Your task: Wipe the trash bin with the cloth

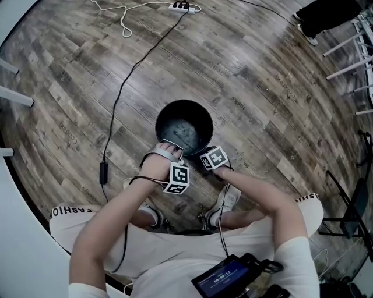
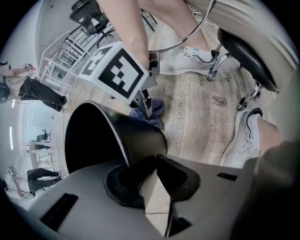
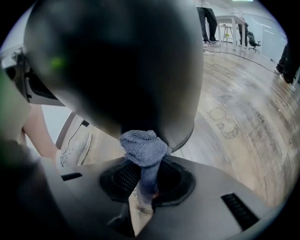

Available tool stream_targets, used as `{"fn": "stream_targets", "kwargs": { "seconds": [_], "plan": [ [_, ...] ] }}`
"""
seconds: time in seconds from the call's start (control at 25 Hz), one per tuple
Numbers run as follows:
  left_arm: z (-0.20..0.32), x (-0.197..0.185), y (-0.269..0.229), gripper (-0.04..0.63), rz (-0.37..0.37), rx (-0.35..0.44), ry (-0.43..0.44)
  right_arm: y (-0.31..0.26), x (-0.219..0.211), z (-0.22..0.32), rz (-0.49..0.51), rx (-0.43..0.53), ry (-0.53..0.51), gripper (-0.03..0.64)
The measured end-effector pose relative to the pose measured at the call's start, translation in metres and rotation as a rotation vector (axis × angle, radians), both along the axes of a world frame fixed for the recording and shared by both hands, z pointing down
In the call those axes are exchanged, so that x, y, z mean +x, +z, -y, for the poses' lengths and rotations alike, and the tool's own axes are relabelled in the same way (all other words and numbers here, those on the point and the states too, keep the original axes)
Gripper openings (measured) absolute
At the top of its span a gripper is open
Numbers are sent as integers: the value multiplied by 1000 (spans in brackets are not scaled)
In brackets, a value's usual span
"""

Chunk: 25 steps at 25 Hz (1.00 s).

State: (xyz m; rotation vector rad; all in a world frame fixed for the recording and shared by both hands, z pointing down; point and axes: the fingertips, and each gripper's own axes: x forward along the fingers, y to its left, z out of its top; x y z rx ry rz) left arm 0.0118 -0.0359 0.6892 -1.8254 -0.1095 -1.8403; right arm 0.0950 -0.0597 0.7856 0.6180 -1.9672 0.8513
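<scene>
A round black trash bin (image 1: 157, 119) stands on the wood floor in front of the person's feet. My left gripper (image 1: 170, 152) is at its near rim. In the left gripper view the bin's wall (image 2: 126, 129) runs between the jaws of the left gripper (image 2: 150, 161), which are shut on the rim. My right gripper (image 3: 147, 176) is shut on a bunched blue-grey cloth (image 3: 143, 145) that presses on the bin's outer wall (image 3: 117, 61), low on the near side. The left gripper view also shows the cloth (image 2: 149, 111) beside the bin, under the right gripper's marker cube (image 2: 115, 70).
A black cable (image 1: 125, 81) runs across the floor to a power strip (image 1: 179, 7) at the back. The person's shoes (image 1: 228, 198) and a stool base (image 2: 248, 51) sit close behind the bin. Chair frames (image 1: 361, 52) and a person's legs (image 1: 323, 14) are at the far right.
</scene>
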Motion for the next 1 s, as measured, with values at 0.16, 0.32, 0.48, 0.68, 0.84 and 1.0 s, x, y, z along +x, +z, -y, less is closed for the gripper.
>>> {"fn": "stream_targets", "kwargs": {
  "seconds": [0.16, 0.32, 0.48, 0.68, 0.84, 1.0],
  "plan": [
    [1, 2, -1, 87, -4, -3, -2, 38, -3, 1, -4, -8, -2, 77],
    [-1, 3, 1, 87, -9, -3, -8, 69, 2, -3, -78, -16, 44, 77],
    [2, 2, 2, 89, -8, -10, -13, 59, 8, 1, -108, -33, 115, 77],
    [-8, -3, -2, 166, -22, -74, -25, 0, 30, -26, -157, -41, -23, 77],
    [2, -20, 0, 187, 21, -27, -21, -78, 30, -22, -32, -35, 50, 77],
    [16, -27, 1, 127, 54, 43, 4, -148, 19, -12, 82, 15, 78, 77]
  ]
}}
